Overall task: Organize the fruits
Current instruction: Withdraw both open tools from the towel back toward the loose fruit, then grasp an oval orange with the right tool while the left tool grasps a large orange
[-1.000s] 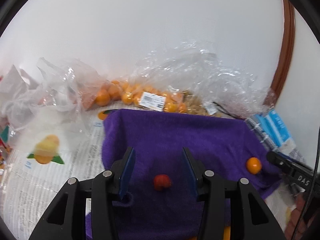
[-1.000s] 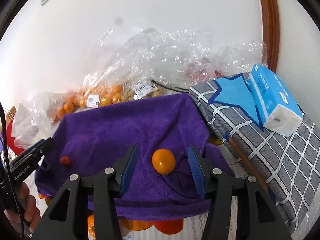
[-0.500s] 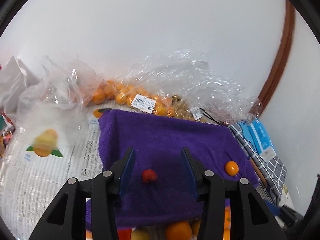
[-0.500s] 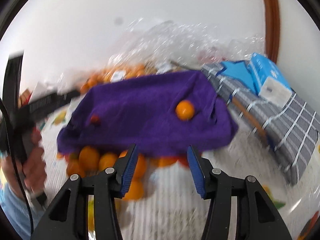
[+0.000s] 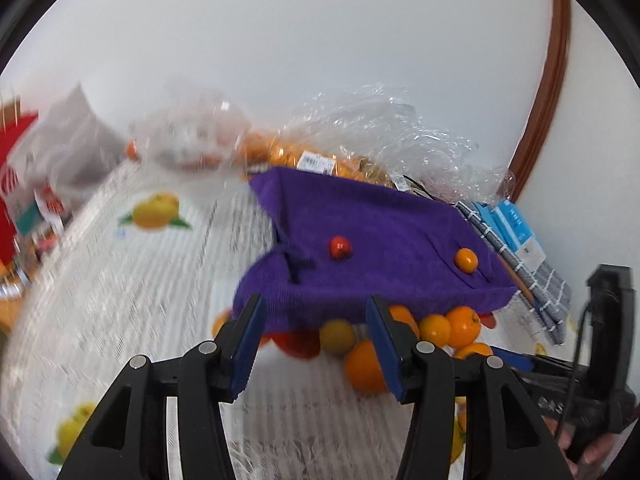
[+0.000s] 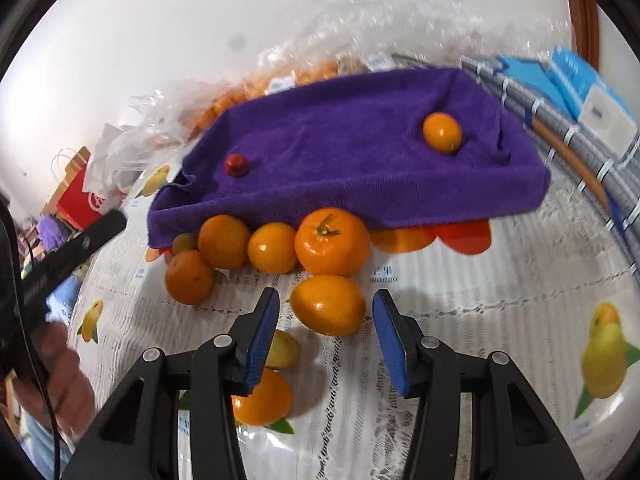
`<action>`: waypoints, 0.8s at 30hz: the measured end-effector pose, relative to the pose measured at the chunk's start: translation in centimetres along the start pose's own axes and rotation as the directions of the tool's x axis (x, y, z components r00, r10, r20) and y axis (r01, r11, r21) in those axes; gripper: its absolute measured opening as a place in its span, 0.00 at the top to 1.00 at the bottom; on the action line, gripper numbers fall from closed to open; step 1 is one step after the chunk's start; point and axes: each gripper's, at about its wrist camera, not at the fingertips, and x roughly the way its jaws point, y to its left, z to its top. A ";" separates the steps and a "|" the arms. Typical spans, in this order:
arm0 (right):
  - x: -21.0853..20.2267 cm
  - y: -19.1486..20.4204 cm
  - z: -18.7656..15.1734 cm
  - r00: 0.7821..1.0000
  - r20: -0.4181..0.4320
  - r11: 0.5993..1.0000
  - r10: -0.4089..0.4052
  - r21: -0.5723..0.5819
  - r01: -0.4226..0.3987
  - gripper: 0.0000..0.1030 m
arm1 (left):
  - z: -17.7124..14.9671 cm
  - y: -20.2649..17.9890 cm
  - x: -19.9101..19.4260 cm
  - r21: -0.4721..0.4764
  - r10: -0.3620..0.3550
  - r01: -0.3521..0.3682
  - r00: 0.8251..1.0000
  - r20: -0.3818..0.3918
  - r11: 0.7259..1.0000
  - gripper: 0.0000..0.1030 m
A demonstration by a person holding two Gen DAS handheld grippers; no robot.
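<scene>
A purple towel (image 5: 380, 248) (image 6: 360, 152) lies raised over a heap of fruit. On it sit a small red fruit (image 5: 340, 247) (image 6: 236, 165) and a small orange (image 5: 466, 260) (image 6: 442, 132). Several oranges (image 6: 332, 240) (image 5: 462, 326) and a yellowish fruit (image 5: 338, 336) stick out from under its front edge. My left gripper (image 5: 312, 348) is open and empty, just before the towel's edge. My right gripper (image 6: 326, 336) is open, its jaws either side of a loose oval orange fruit (image 6: 328, 304), not touching it. Another orange (image 6: 262, 398) and a yellow fruit (image 6: 282, 350) lie under its left finger.
Clear plastic bags of small oranges (image 5: 320, 160) (image 6: 280, 80) lie behind the towel by the white wall. A grey checked cloth with blue tissue packs (image 6: 588, 92) (image 5: 516, 232) is at the right. A red bag (image 6: 76, 196) stands at the left. The tablecloth (image 6: 500, 300) is white with fruit prints.
Both grippers have pulled back and down from over the towel toward its front edge. The fruit under the towel has come into view. The right gripper now brackets a loose orange fruit.
</scene>
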 end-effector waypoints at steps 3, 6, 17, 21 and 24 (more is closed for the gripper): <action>0.7 0.3 0.0 0.999 -0.011 0.999 -0.033 -0.007 0.033 0.54 | -0.4 0.6 1.1 -0.028 0.003 -0.005 0.998 -0.060 1.000 0.52; 0.8 0.7 -0.2 0.999 -0.004 0.999 -0.032 -0.017 0.032 0.60 | -0.4 0.8 1.7 -0.031 -0.021 0.019 0.997 -0.079 0.999 0.52; -4.6 -1.0 -2.0 0.972 0.149 0.978 -0.183 -0.073 0.196 0.61 | -1.5 -1.2 2.3 0.030 -0.109 0.113 0.986 -0.128 0.993 0.48; -5.5 -3.6 -3.2 0.961 0.143 0.968 -0.238 -0.043 0.246 0.61 | -2.0 -2.5 3.1 0.069 -0.120 0.133 0.978 -0.169 0.989 0.45; -5.3 -5.5 -3.8 0.965 0.132 0.974 -0.227 0.008 0.228 0.61 | -2.5 -3.5 3.7 0.110 -0.105 0.129 0.975 -0.198 0.985 0.45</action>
